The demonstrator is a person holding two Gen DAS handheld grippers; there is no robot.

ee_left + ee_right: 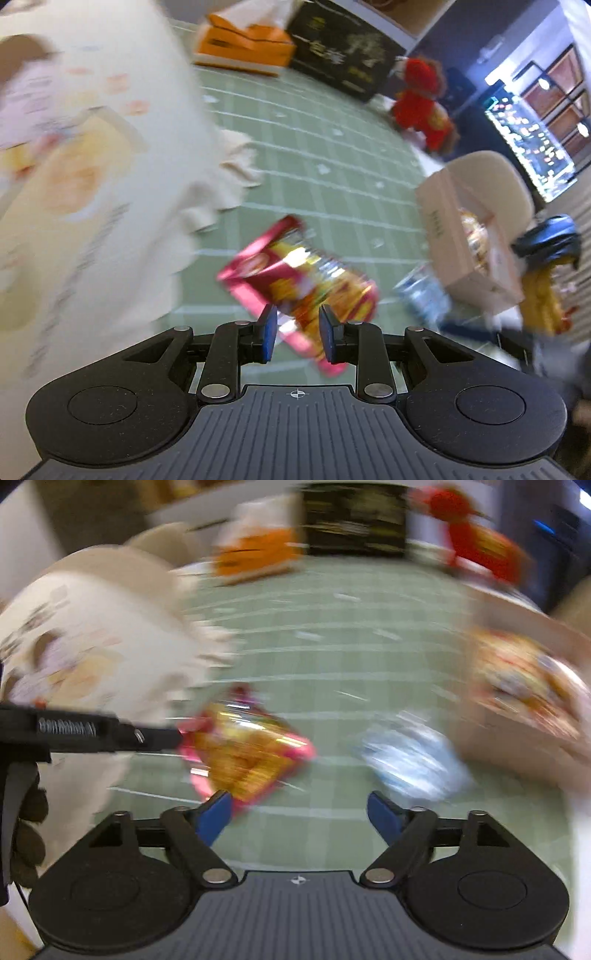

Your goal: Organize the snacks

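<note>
A glossy foil snack packet glints on the matt green checked cloth covering the worktop, beside a plain cardboard box and a matt cream fabric bag.

My left gripper: pads narrowly parted, angled downward. My right gripper: jaws spread wide, nothing between the pads. My gloved left hand at nine o'clock of the right view.

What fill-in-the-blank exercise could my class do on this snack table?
The checked tablecloth is ___.
In the right wrist view, the pink snack bag shows left of a ___ and white packet.
The right gripper has its jaws ___, nothing between them.
The plush toy is ___.
Missing words: green; blue; open; red.
</note>
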